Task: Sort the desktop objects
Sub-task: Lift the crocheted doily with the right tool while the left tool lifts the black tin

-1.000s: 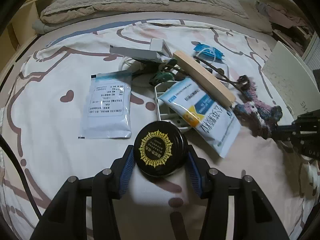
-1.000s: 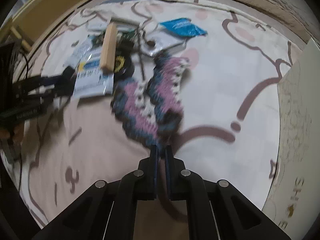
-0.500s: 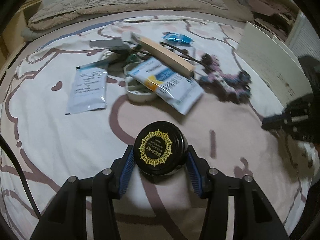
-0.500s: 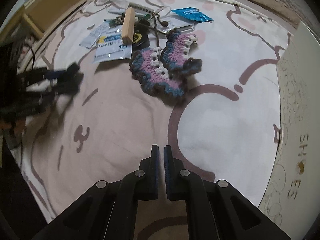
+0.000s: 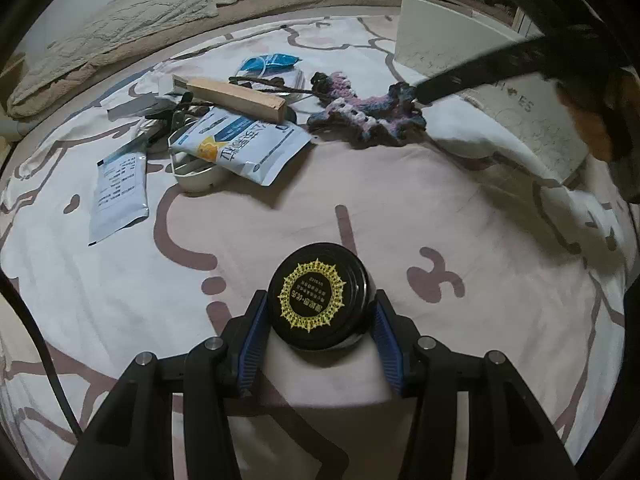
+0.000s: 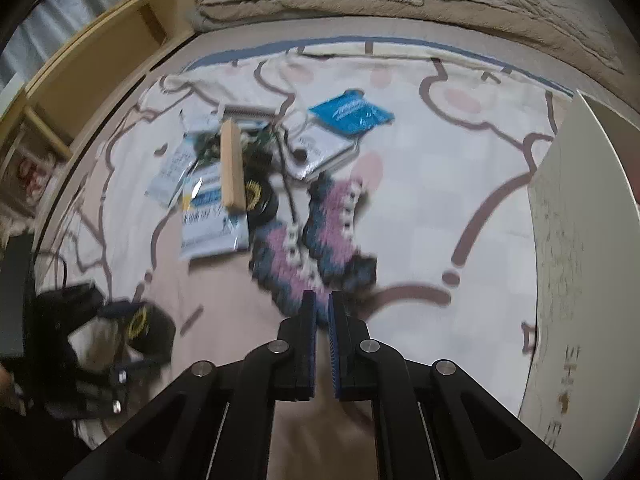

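Note:
My left gripper (image 5: 319, 309) is shut on a black round jar (image 5: 318, 294) with a gold emblem on its lid, held above the bedsheet; the same jar (image 6: 138, 320) shows at the lower left of the right wrist view. A purple, blue and white crocheted piece (image 6: 320, 236) lies on the sheet beside the pile. My right gripper (image 6: 320, 298) is shut, its tips at the near edge of the crochet (image 5: 372, 114), with nothing visible between the pads.
The pile holds a wooden block (image 5: 236, 96), a white and blue pouch (image 5: 244, 144) over a white tray (image 5: 196, 178), a white sachet (image 5: 118, 192), a blue packet (image 6: 350, 114) and a second black jar (image 6: 260, 200). A white box (image 6: 580, 240) stands on the right, pillows behind.
The left gripper drew back from the pile with the jar still held. The right gripper pulled away from the crochet, then returned to its edge, shut throughout.

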Demonstrator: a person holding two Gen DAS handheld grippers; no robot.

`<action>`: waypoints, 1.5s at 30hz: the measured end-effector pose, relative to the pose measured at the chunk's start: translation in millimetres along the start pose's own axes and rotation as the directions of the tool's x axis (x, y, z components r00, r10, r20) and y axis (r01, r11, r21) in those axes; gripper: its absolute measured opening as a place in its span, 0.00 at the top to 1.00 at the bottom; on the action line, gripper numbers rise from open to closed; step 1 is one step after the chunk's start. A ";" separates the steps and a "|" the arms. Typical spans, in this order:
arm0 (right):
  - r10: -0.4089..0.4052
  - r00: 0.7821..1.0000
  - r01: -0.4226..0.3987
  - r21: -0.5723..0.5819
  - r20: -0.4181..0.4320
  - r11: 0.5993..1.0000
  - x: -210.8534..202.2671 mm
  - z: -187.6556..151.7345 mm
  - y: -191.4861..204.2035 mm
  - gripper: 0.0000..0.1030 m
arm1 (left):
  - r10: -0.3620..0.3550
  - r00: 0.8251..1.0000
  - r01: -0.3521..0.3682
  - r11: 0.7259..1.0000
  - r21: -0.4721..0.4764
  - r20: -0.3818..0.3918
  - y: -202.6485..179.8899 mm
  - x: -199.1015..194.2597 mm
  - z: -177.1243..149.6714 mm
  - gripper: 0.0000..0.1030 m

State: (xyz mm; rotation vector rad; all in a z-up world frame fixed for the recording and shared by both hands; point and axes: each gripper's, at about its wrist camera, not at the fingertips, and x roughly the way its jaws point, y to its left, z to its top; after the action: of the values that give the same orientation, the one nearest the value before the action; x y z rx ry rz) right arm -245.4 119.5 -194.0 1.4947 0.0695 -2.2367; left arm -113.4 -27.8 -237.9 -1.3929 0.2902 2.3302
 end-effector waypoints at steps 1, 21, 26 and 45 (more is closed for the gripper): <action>-0.001 1.000 0.001 0.012 0.004 1.000 -0.3 2.1 -3.6 0.94 | -0.009 1.000 0.009 1.000 -0.006 0.007 1.5 -0.3 -0.1 0.51; -0.106 0.994 0.104 -0.091 -0.020 0.990 48.9 32.7 12.5 0.36 | -0.074 0.997 0.076 0.992 -0.100 0.027 11.1 3.0 0.5 0.26; -0.132 0.990 0.127 -0.124 -0.039 0.984 57.3 30.2 16.8 0.36 | -0.074 0.997 0.077 0.991 -0.110 0.029 12.0 5.6 0.8 0.26; -0.107 0.993 0.089 -0.319 -0.039 0.943 43.4 3.2 40.5 0.87 | -0.048 0.998 0.053 0.994 -0.095 0.048 9.8 12.1 0.4 0.21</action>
State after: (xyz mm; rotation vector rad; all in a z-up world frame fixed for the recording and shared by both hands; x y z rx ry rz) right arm -246.0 67.7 -223.0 1.4017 0.5081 -2.1339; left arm -123.1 -33.6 -248.5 -1.3732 0.1300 2.3583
